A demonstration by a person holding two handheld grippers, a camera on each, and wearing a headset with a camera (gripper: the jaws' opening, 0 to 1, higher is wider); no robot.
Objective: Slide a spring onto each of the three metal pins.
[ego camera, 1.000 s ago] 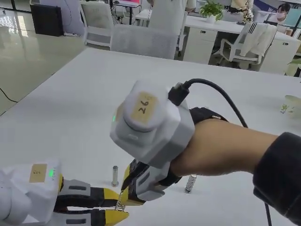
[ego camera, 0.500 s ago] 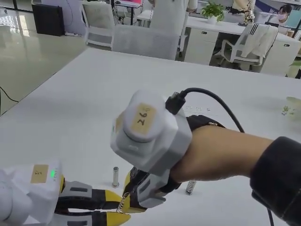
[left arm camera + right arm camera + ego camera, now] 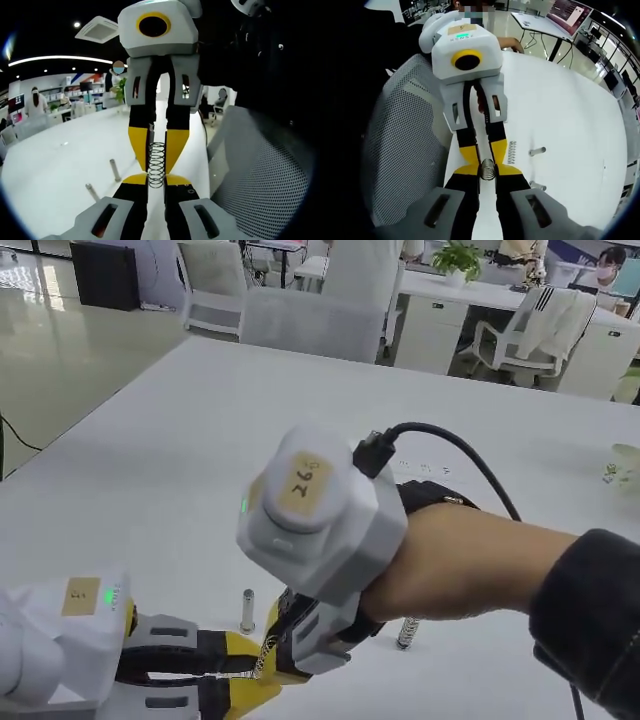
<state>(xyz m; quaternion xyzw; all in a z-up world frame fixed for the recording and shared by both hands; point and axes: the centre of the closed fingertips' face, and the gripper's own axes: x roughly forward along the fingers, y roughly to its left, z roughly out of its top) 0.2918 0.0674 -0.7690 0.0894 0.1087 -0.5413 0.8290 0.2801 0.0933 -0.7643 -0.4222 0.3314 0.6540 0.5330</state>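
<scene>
Spring transfer in hand: the spring (image 3: pixel 156 162) sits clear of the worktop (image 3: pixel 200 440), pinched by the fingers of both the left gripper (image 3: pixel 156 181) and the right gripper (image 3: pixel 488 172), nose to nose. The loaded pin (image 3: pixel 406 632) looks done; the bare pin (image 3: pixel 247 610) stands near. Next, probably: one gripper releases and the other lines the coil over the bare pin. The right hand (image 3: pixel 450 560) reaches across, angled down; the left gripper lies low and level.

White workbench (image 3: pixel 180 440), grey chair (image 3: pixel 300 325) behind it, potted plant (image 3: pixel 458 258) on a far desk (image 3: pixel 440 290)
</scene>
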